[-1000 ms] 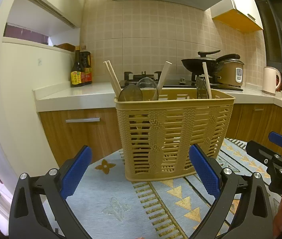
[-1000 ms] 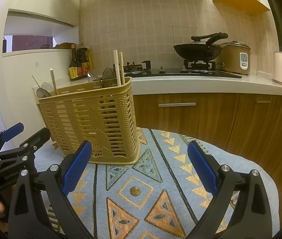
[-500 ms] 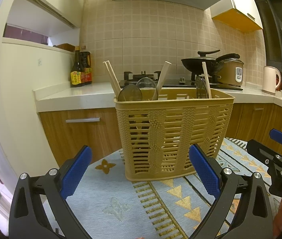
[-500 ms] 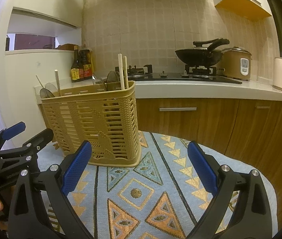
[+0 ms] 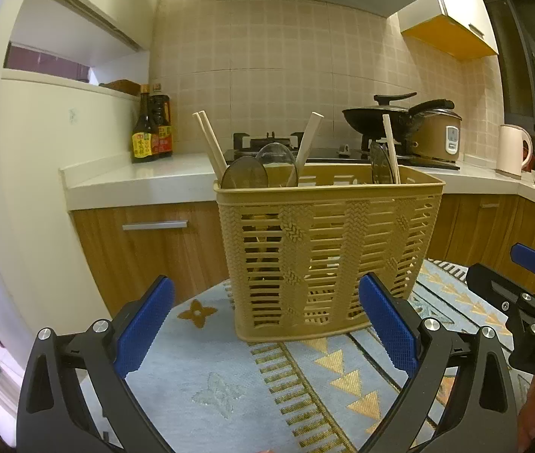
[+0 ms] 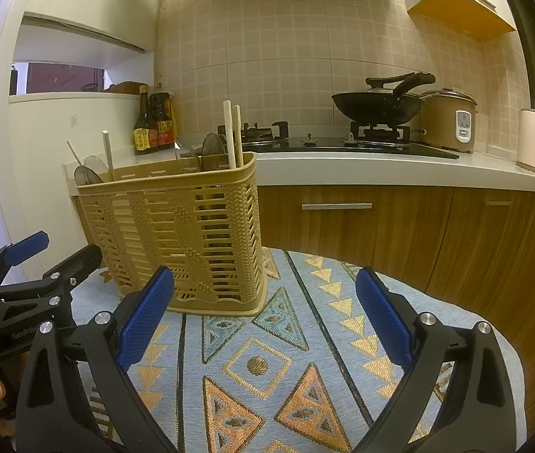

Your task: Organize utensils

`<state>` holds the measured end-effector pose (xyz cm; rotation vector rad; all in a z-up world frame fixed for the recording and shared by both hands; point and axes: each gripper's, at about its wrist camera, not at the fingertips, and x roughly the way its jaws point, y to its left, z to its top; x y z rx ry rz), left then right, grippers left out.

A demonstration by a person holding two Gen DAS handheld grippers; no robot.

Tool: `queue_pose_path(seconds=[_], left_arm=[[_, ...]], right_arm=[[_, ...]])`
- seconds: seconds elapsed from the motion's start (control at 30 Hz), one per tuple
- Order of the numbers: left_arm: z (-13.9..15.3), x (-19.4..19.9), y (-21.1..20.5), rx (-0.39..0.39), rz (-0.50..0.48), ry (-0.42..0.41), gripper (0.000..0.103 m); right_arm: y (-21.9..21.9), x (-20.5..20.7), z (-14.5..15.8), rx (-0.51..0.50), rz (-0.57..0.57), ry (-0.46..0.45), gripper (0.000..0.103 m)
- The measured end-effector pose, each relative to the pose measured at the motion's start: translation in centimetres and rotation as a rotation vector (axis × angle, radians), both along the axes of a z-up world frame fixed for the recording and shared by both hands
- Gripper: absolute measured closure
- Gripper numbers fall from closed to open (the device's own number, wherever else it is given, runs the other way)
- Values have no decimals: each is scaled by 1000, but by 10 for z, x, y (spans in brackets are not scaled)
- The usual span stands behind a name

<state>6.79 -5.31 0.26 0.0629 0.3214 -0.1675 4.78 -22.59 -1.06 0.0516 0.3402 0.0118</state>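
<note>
A tan slatted plastic basket (image 5: 328, 249) (image 6: 188, 238) stands upright on a patterned blue cloth (image 5: 229, 385). Chopsticks (image 5: 211, 143) (image 6: 232, 134) and dark spoon bowls (image 5: 245, 173) (image 6: 212, 149) stick out of its top. My left gripper (image 5: 265, 321) is open and empty, just in front of the basket, jaws spread about as wide as it. My right gripper (image 6: 263, 319) is open and empty too, to the right of the basket's front corner. Each gripper shows at the edge of the other's view: the right gripper (image 5: 509, 275), the left gripper (image 6: 52, 249).
Behind the basket runs a white counter (image 6: 380, 170) over wooden cabinets (image 6: 380, 234). On it stand two sauce bottles (image 5: 152, 132), a gas hob with a black wok (image 6: 377, 104), a rice cooker (image 6: 450, 120) and a kettle (image 6: 533, 143). A white wall (image 5: 29, 173) lies left.
The right wrist view has lifted and drawn slightly back, so the basket sits a little more centred. The left gripper has barely moved. Both grippers stay open.
</note>
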Motion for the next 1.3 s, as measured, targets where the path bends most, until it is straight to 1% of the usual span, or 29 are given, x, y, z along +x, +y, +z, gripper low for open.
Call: queue_pose_path(seconds=[0.47, 0.87, 1.03, 1.13, 1.3], left_arm=[[0, 1, -1, -6, -6, 0, 8], [-1, 0, -1, 10, 12, -7, 8], [0, -7, -4, 42, 19, -57, 8], [1, -10, -6, 53, 13, -68, 7], [1, -8, -3, 26, -13, -36, 7]], right_arm=[[0, 0, 0, 2, 0, 1, 10], [0, 0, -1, 2, 1, 2, 10], [1, 1, -1, 1, 2, 4, 10], [1, 0, -1, 1, 1, 3, 10], [0, 1, -1, 1, 3, 3, 10]])
